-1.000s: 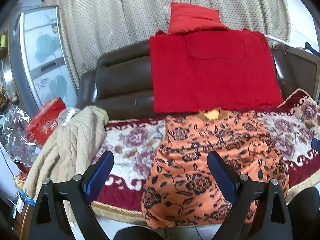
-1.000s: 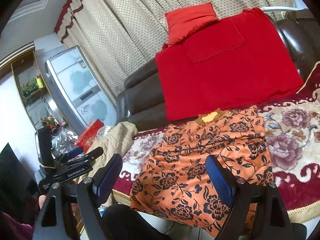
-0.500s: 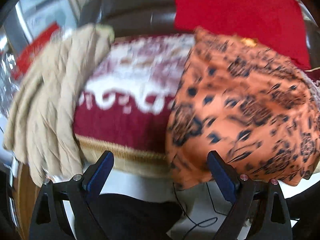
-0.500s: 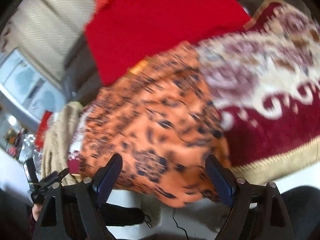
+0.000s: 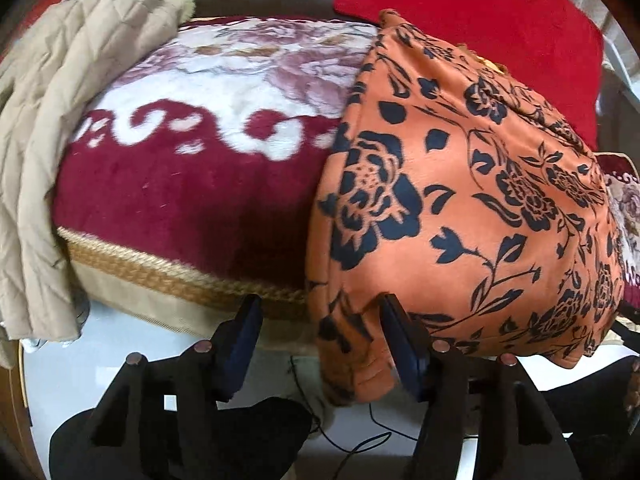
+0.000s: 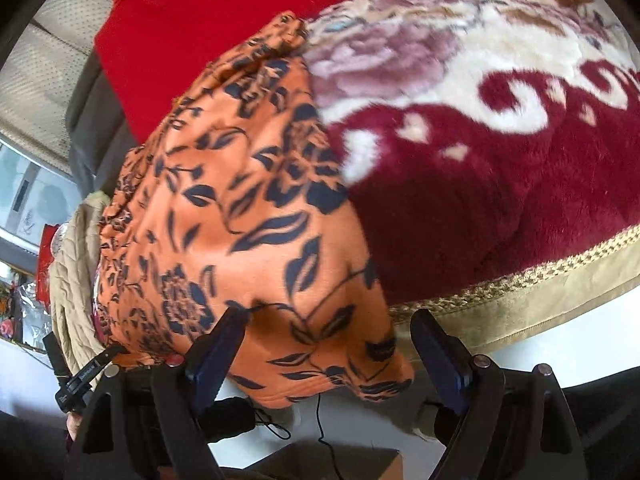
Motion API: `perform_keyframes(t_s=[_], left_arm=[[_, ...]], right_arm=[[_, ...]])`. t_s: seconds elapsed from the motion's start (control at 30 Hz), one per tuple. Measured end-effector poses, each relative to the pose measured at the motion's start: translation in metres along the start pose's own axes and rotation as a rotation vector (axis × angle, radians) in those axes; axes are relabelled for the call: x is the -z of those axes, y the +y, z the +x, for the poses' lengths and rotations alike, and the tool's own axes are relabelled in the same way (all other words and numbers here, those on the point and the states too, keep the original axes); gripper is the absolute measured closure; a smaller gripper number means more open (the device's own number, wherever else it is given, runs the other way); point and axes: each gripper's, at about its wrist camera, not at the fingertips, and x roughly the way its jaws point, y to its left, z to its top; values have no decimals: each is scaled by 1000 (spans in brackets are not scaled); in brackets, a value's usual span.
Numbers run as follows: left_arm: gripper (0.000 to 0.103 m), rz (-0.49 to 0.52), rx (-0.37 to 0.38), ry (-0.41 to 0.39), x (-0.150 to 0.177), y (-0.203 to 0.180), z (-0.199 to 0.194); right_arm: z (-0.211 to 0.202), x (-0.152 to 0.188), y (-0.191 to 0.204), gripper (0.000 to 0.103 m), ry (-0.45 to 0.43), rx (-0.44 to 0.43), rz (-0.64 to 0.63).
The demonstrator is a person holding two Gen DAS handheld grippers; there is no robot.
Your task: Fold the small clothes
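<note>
While the orange floral garment lies spread on the plush maroon-and-cream sofa cover, its lower hem hangs over the cushion's braided front edge. At the hem's left corner the left gripper has its fingers spread, the corner cloth hanging between them without being pinched. At the right corner the right gripper likewise has its fingers apart, with the hem draped between them; one finger sits against the fabric's face. A beige quilted jacket lies heaped on the sofa beside the garment's left side, and a red blanket covers the backrest behind it.
</note>
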Motion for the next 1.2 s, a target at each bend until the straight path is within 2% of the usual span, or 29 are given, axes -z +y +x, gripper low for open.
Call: perform_keyframes(t_s=[0.1,0.13,0.17,0.2,0.23,0.33,0.37,0.4,0.5,0.53,0.6,0.63,0.7,0.83,1.1,1.17,1.2], left_arm=[[41,10,44,10,-2,-4,2],[44,17,56,13,-3,-3,3],[49,20,76,18,-3,-4,4],[64,19,100,28,-3,-4,5],[73,13,128,40,-4,-5,6],[78,-2,152,38,-1,-6,7],[78,1,152,38,-1,-7,6],[78,1,151,39,0,-7,6],[69,-5,140,62,-1,-8,8],[69,4,136,61,-1,-9,8],[72,19,132,47,-7,-4,7],[82,21,136,50,-9,-3,7],[92,7,148,58,-13,1,6],[96,-24,192,42,-15,12,0],[96,10,250,-22,-13,18,-23],[96,15,241,-9,-13,18,-21],[90,16,224,7,-11,14,-17]], right_arm=[[5,-2,-9,15,6,-8,15],[5,-2,-11,15,6,-18,22],[5,-2,-13,15,4,-27,27],[5,-2,-15,15,1,-33,28],[6,-2,-17,15,-1,-36,27],[11,1,-19,16,17,-33,15],[14,2,-20,19,25,-32,1],[17,4,-16,23,34,-26,-24],[22,10,-2,50,49,30,-99],[23,12,3,68,56,34,-117],[20,14,12,76,52,57,-154],[17,15,17,78,48,70,-173],[13,17,22,79,45,64,-178],[4,19,31,85,27,27,-196],[-32,12,74,88,0,9,-328],[-40,11,82,88,-7,-13,-339],[-40,10,85,88,-7,-24,-336]])
